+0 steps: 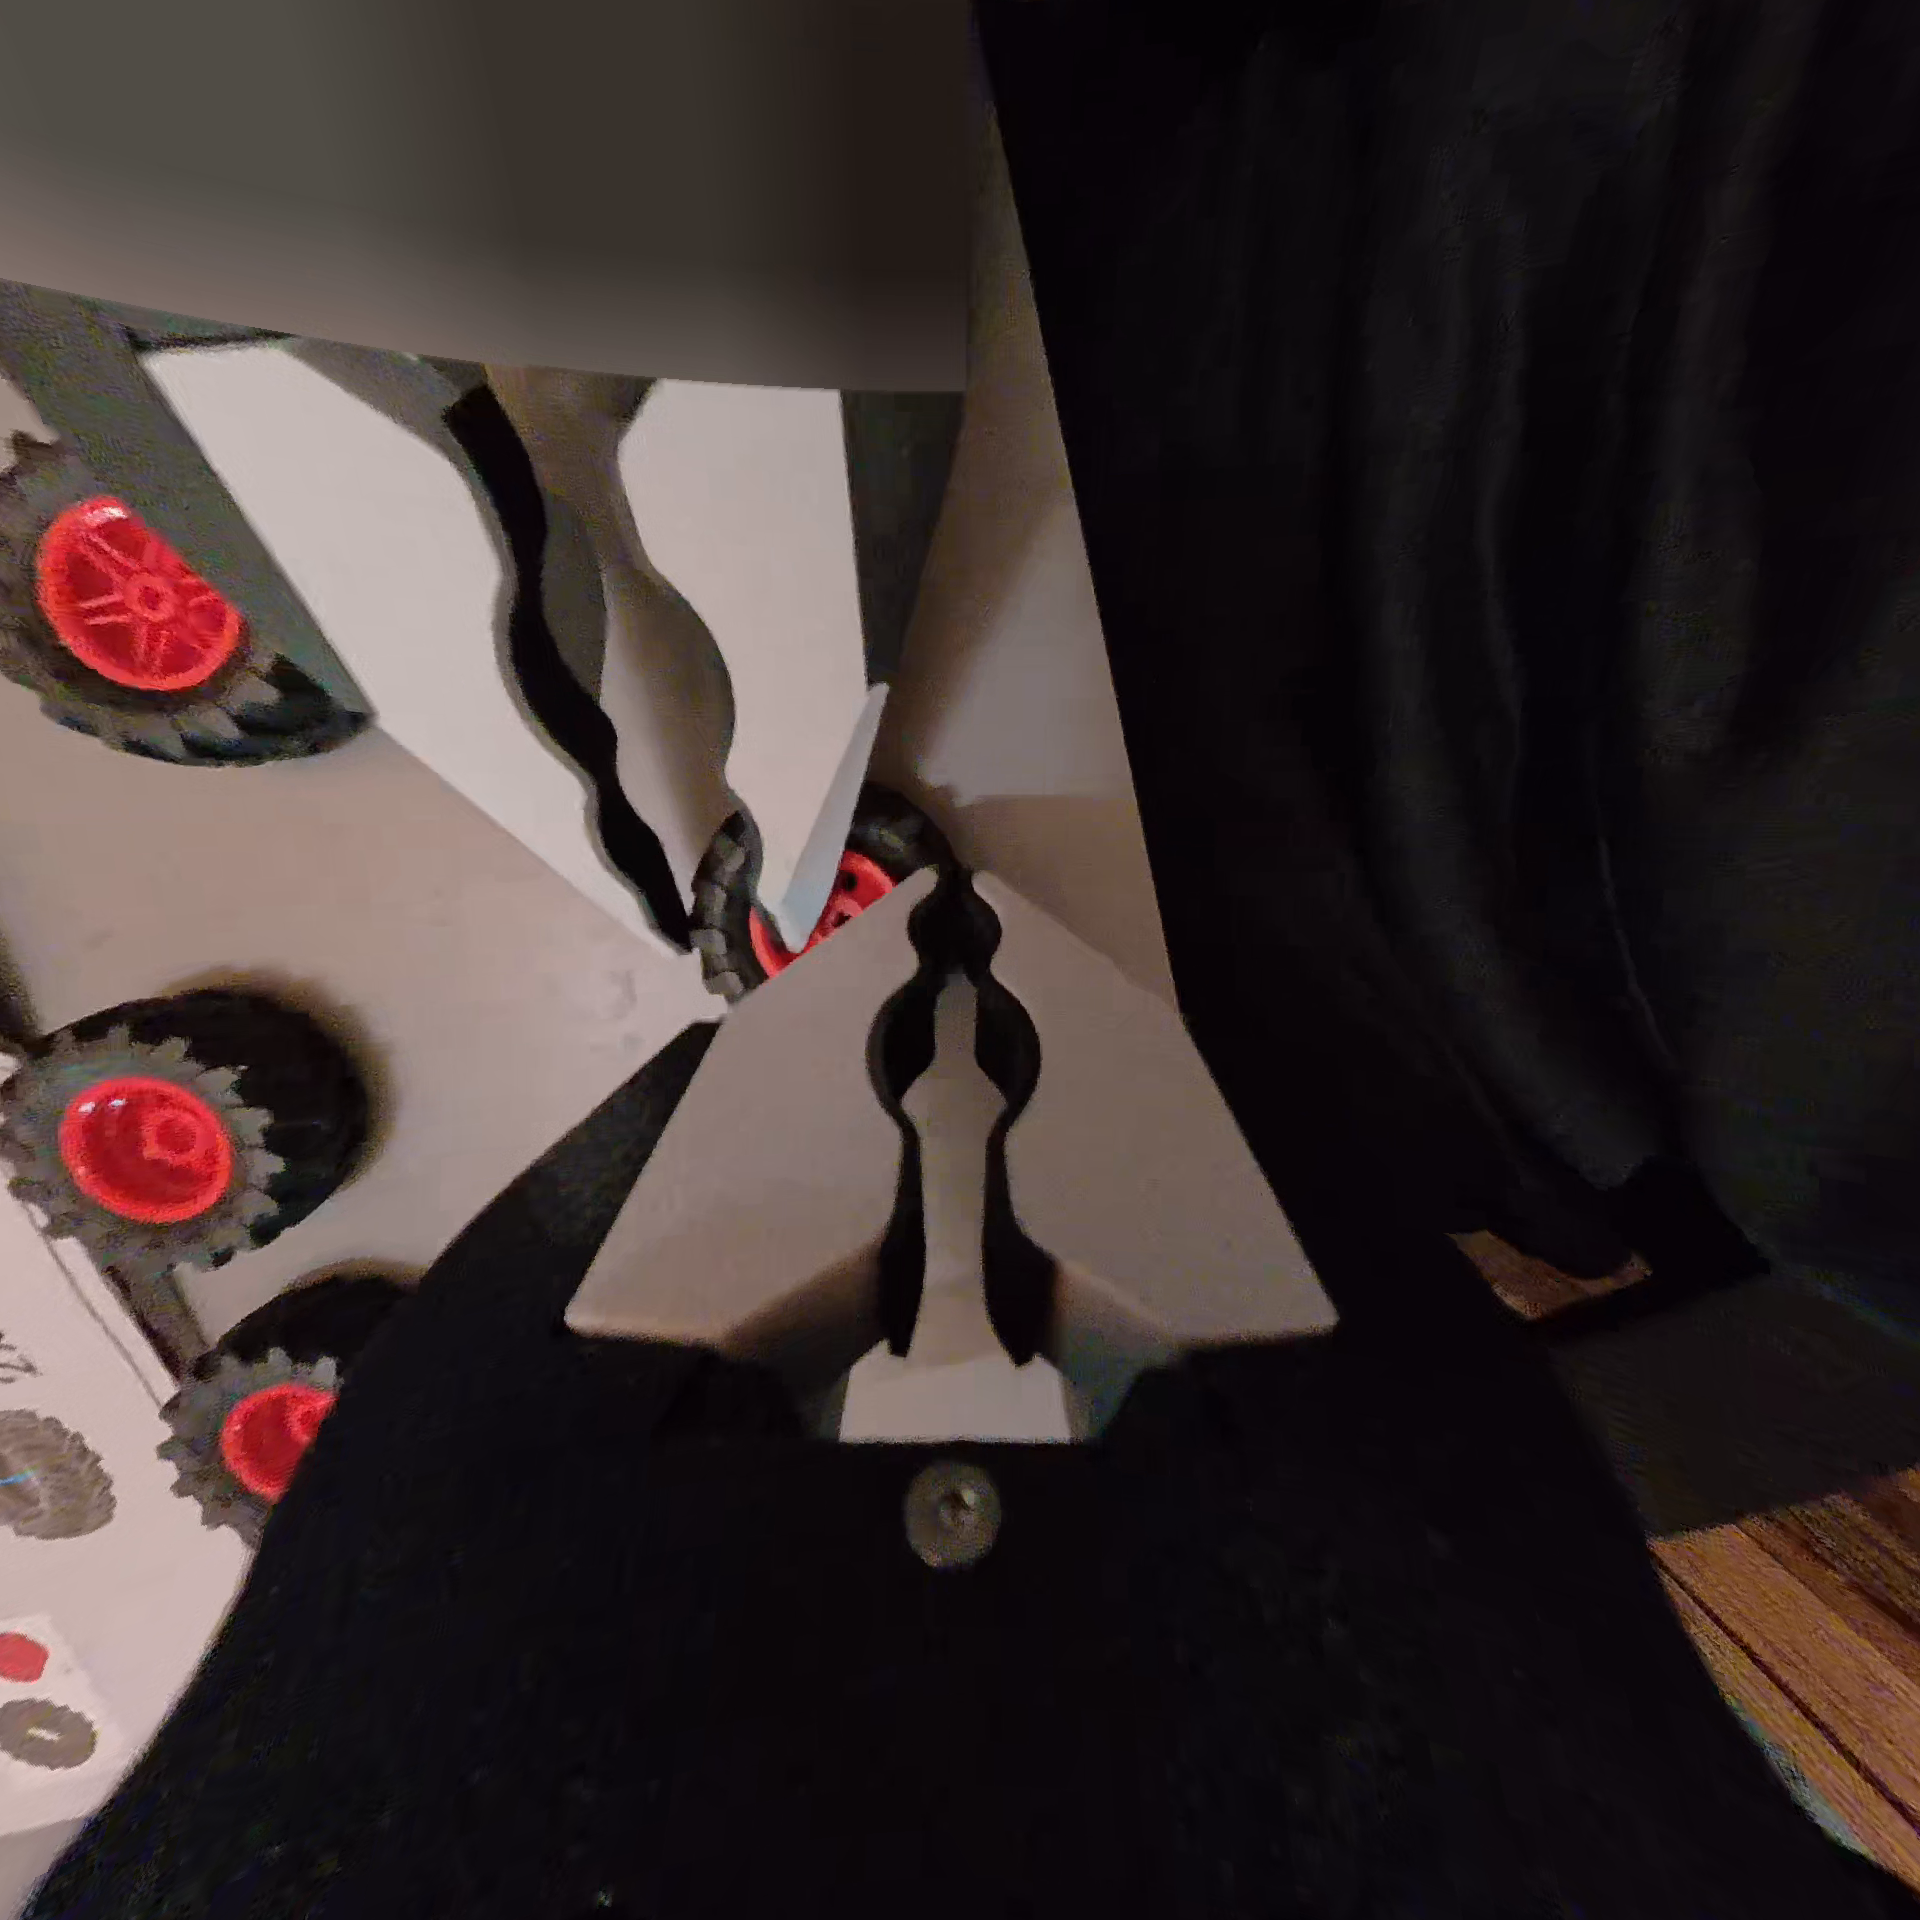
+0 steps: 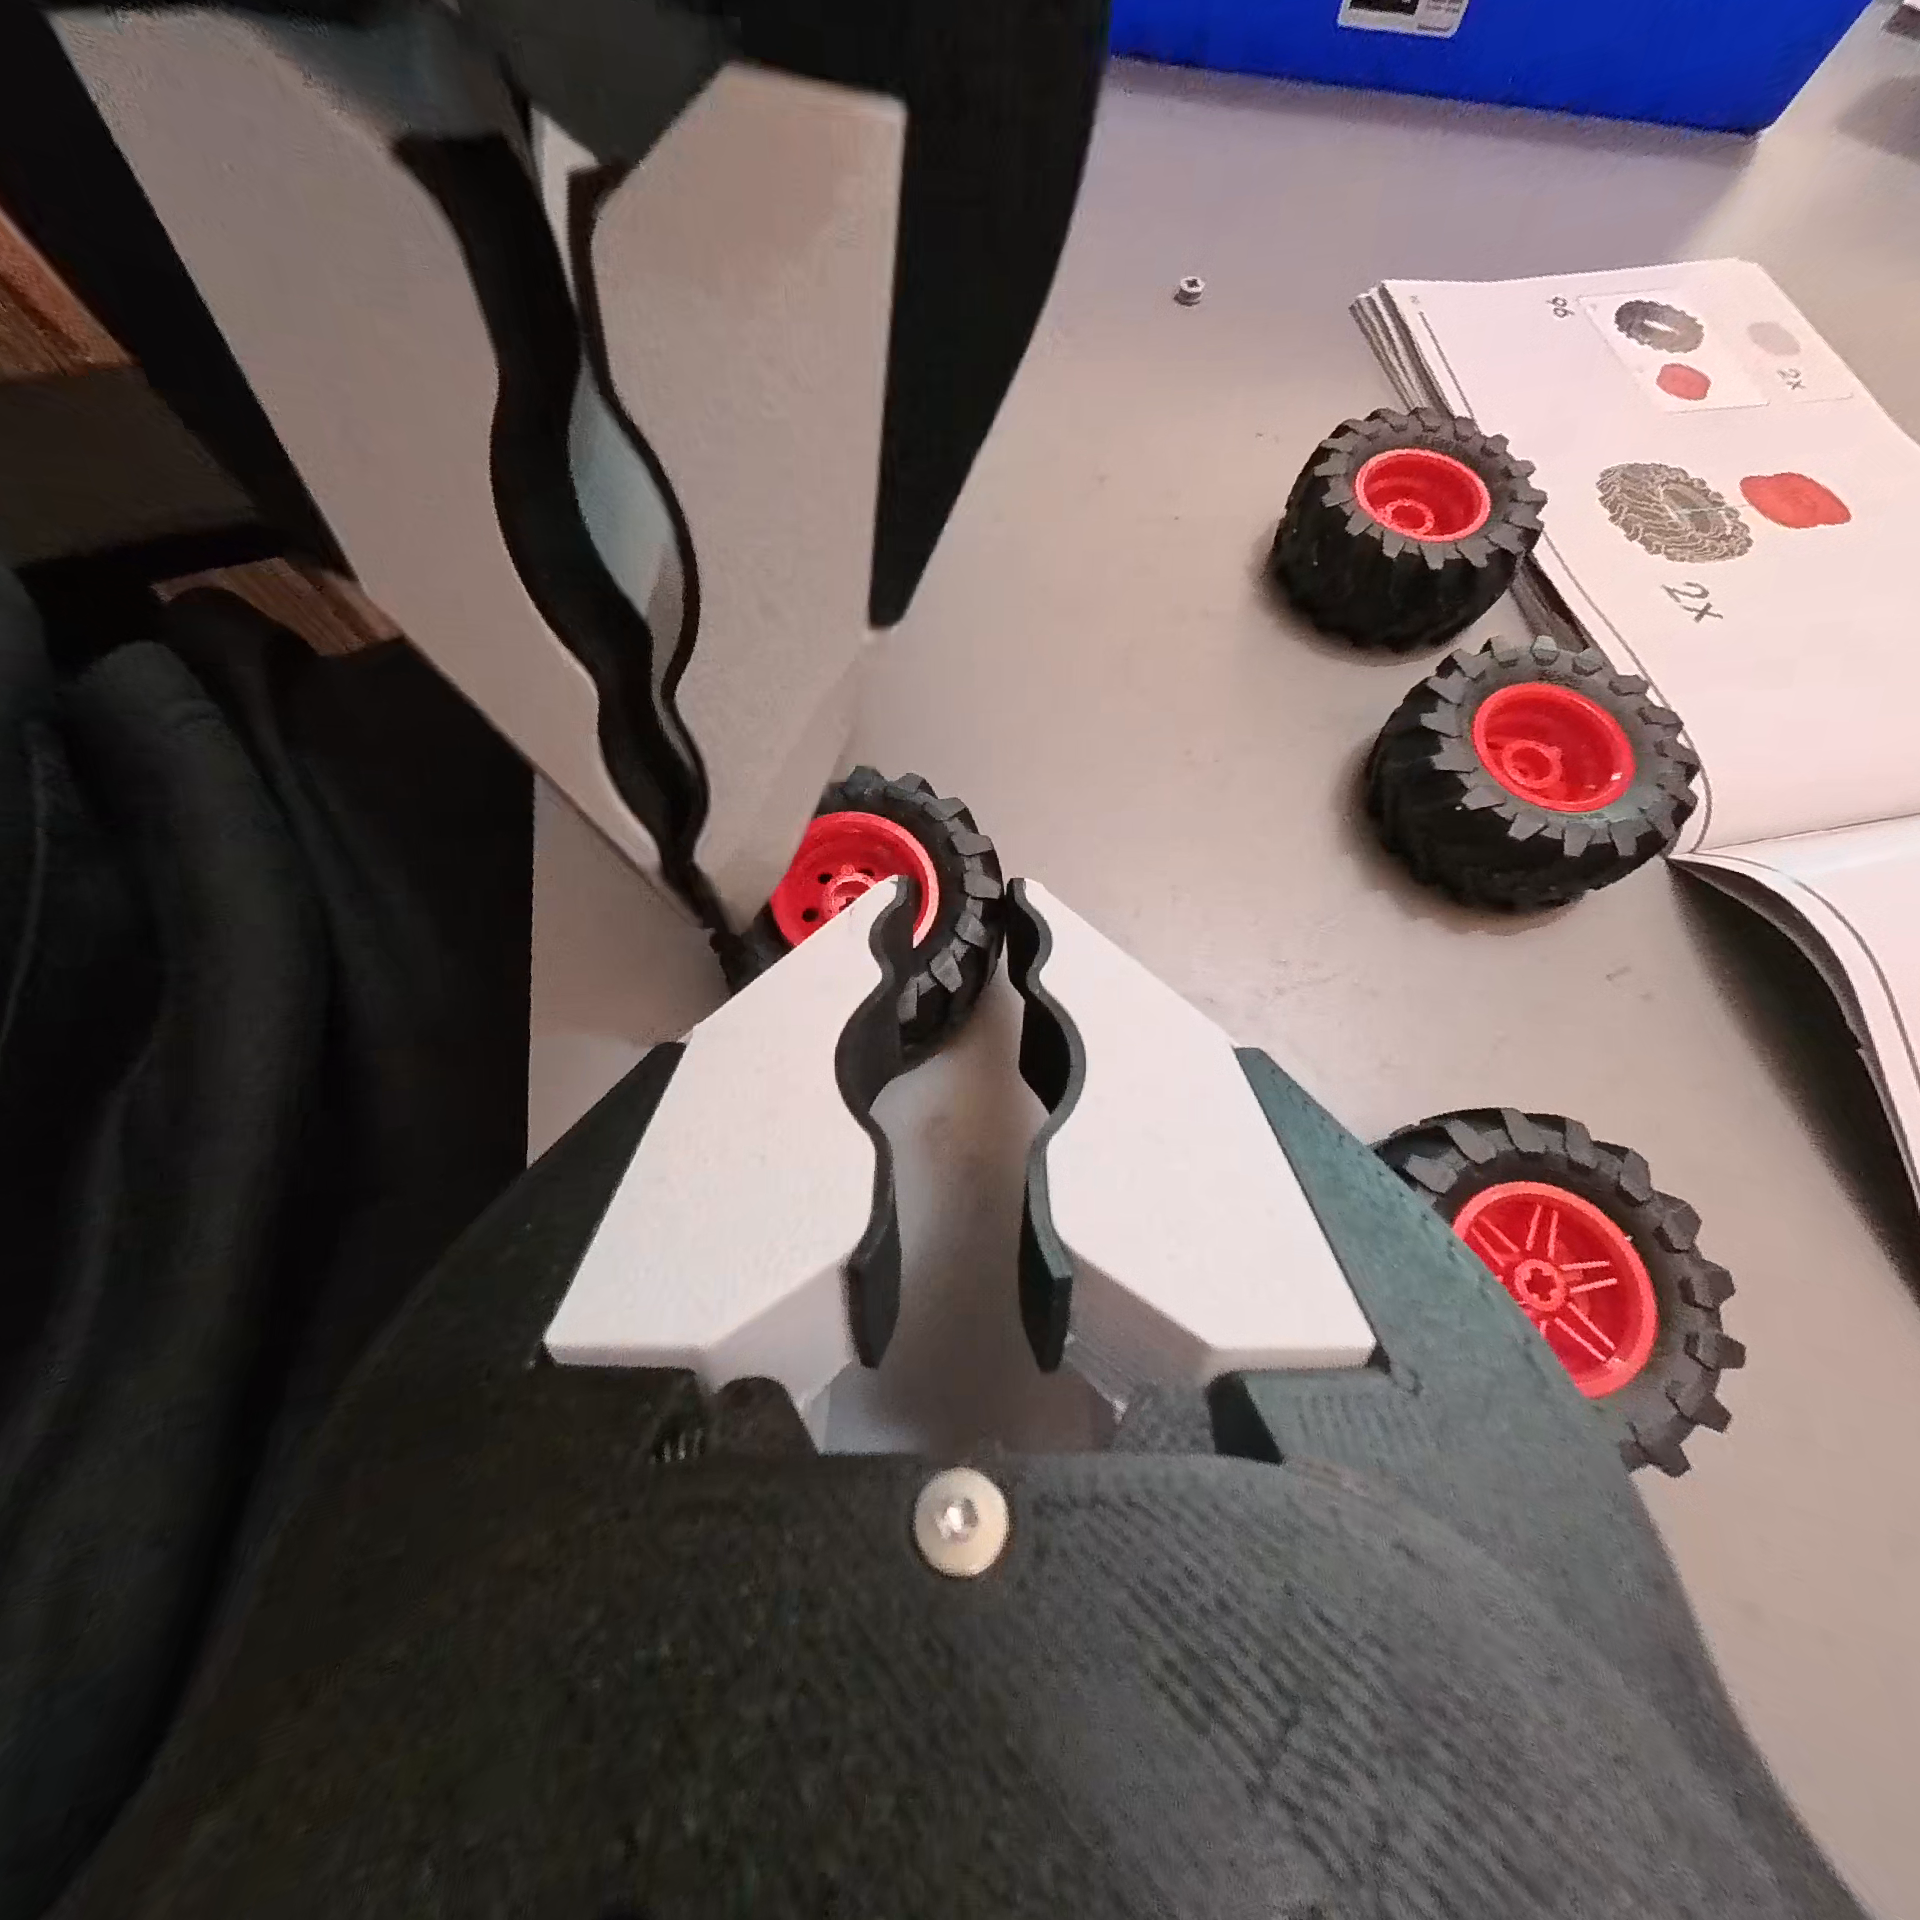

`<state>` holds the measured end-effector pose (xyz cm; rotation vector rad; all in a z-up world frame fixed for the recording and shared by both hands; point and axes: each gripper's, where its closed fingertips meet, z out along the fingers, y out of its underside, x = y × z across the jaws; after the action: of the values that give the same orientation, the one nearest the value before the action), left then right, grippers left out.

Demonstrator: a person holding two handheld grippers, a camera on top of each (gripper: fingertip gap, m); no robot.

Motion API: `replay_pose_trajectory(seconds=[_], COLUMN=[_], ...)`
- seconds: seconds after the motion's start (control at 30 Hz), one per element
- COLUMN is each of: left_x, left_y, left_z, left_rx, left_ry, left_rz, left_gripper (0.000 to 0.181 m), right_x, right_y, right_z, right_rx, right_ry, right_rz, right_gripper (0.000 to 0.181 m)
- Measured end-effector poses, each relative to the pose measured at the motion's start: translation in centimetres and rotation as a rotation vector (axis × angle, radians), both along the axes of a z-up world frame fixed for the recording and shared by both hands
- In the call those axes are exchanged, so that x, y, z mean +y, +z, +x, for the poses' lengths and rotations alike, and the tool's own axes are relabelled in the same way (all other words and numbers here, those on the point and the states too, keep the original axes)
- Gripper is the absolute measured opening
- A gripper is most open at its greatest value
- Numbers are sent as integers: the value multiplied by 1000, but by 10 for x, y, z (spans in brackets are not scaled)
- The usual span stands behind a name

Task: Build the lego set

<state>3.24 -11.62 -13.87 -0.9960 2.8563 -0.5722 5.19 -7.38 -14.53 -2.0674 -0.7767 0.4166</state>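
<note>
A small wheel [image 2: 883, 883] with a red hub and a black knobby tyre sits on the grey table [image 2: 1143, 727]. My right gripper [image 2: 958, 891] straddles its tyre wall, with one finger inside the red hub and the other outside the tread. My left gripper [image 1: 948, 894] is shut, its tips against the far side of the same wheel [image 1: 862, 883]; I cannot tell whether it pinches anything. In the right wrist view the left gripper [image 2: 717, 935] comes down from the upper left. In the left wrist view the right gripper [image 1: 743, 914] comes in from above.
Three larger red-hubbed wheels [image 2: 1408, 520] [image 2: 1532, 769] [image 2: 1569, 1288] lie to the right beside an open instruction booklet [image 2: 1714, 468]. A small grey piece [image 2: 1190, 293] lies farther back, before a blue box [image 2: 1507, 62]. Dark cloth [image 2: 208, 1039] hangs off the table edge over the wood floor [image 1: 1818, 1662]. The grippers' ends are close to 5 cm from one another.
</note>
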Motion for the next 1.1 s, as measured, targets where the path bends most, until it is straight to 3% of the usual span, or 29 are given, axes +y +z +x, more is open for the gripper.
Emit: replay_pose_trajectory(seconds=[0.17,0.5,0.63,1.1], left_x=[17,17,12,8], left_y=[-5,-6,5,-2], left_z=[5,6,10,2], left_rx=[28,79,60,139], left_ry=[76,75,90,119], left_rz=[41,23,-52,-25], left_gripper=[0,0,0,0], right_x=[0,0,1,1], right_y=[0,0,-1,-1], right_z=[-1,-1,0,-1], right_rx=[4,3,5,24], right_ry=[2,-1,-3,-8], right_rz=[-1,-2,-6,-22], right_gripper=[16,16,16,16])
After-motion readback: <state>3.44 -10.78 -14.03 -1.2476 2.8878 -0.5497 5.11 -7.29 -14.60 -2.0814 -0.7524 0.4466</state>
